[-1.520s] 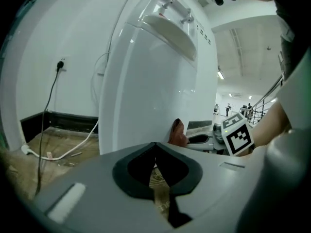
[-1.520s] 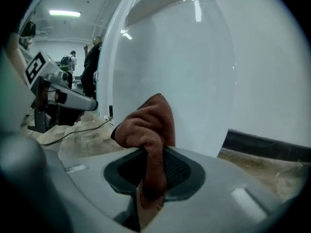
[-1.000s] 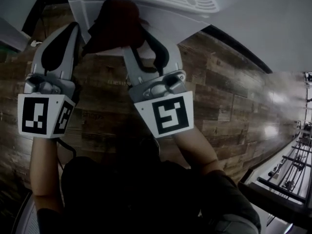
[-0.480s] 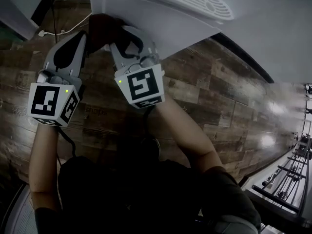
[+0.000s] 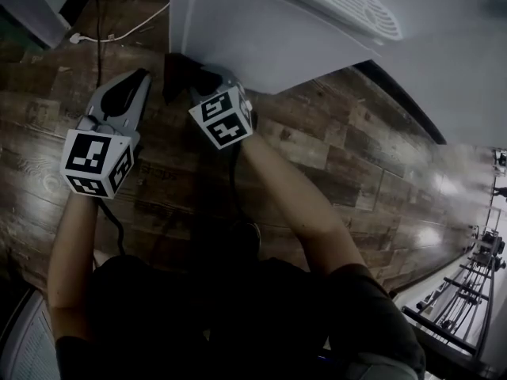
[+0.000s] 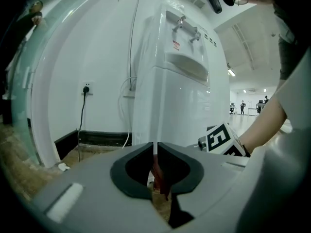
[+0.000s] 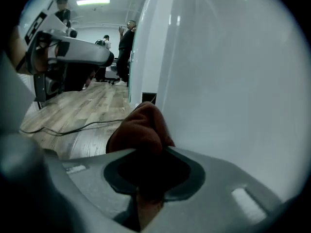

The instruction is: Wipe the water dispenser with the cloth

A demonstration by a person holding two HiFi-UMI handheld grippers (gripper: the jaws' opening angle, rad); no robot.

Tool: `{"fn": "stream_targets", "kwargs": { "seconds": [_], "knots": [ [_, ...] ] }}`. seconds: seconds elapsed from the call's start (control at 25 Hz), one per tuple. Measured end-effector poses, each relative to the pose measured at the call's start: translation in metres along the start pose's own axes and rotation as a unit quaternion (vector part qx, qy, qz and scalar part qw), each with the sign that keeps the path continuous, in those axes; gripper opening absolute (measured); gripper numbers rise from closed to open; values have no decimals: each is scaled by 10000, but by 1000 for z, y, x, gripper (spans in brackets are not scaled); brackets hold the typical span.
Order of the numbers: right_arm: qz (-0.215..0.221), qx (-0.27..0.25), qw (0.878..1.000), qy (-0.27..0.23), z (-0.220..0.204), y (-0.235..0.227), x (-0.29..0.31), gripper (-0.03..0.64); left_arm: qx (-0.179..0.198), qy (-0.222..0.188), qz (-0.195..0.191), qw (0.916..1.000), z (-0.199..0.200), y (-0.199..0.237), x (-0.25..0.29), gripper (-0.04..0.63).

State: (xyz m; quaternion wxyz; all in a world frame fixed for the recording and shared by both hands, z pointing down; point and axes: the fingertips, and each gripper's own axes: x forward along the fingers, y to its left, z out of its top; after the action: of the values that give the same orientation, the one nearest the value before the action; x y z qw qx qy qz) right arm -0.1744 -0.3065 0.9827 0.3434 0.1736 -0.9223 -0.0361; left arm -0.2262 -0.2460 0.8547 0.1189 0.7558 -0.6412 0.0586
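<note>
The white water dispenser (image 5: 261, 30) stands on the wood floor, with its taps high up in the left gripper view (image 6: 187, 25). My right gripper (image 5: 196, 84) is shut on a dark red cloth (image 5: 179, 71), which is pressed against the dispenser's lower side panel (image 7: 228, 81). In the right gripper view the cloth (image 7: 141, 127) bulges out of the jaws right at the white wall. My left gripper (image 5: 141, 77) hangs just left of the cloth, low by the floor, jaws together with nothing held. Its tips (image 6: 155, 152) point at the dispenser's corner edge.
A white plug and cable (image 5: 75, 38) lie on the floor left of the dispenser, below a wall socket (image 6: 86, 88). A black cable (image 7: 58, 130) runs across the floor. People stand far off (image 7: 126, 42). The wood floor (image 5: 356, 157) stretches away to the right.
Both grippers have dropped down the dispenser's side toward the floor. The right one carried the cloth down along the white panel.
</note>
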Motion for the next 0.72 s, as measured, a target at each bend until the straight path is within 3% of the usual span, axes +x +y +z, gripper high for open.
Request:
{"fn": "stream_targets", "kwargs": {
  "seconds": [0.16, 0.4, 0.56, 0.72],
  "knots": [
    [103, 78, 9998, 122, -2, 7, 3, 72, -81, 80, -13, 9999, -10, 2, -3, 50],
    [663, 718, 9950, 198, 8, 41, 10, 72, -298, 270, 26, 9992, -27, 7, -5, 54],
    [419, 1107, 9921, 412, -2, 23, 20, 72, -219, 308, 42, 9993, -30, 8, -8, 51],
    [85, 1074, 9942, 23, 15, 2, 3, 72, -81, 32, 192, 9998, -7, 11, -17, 40]
  ]
}}
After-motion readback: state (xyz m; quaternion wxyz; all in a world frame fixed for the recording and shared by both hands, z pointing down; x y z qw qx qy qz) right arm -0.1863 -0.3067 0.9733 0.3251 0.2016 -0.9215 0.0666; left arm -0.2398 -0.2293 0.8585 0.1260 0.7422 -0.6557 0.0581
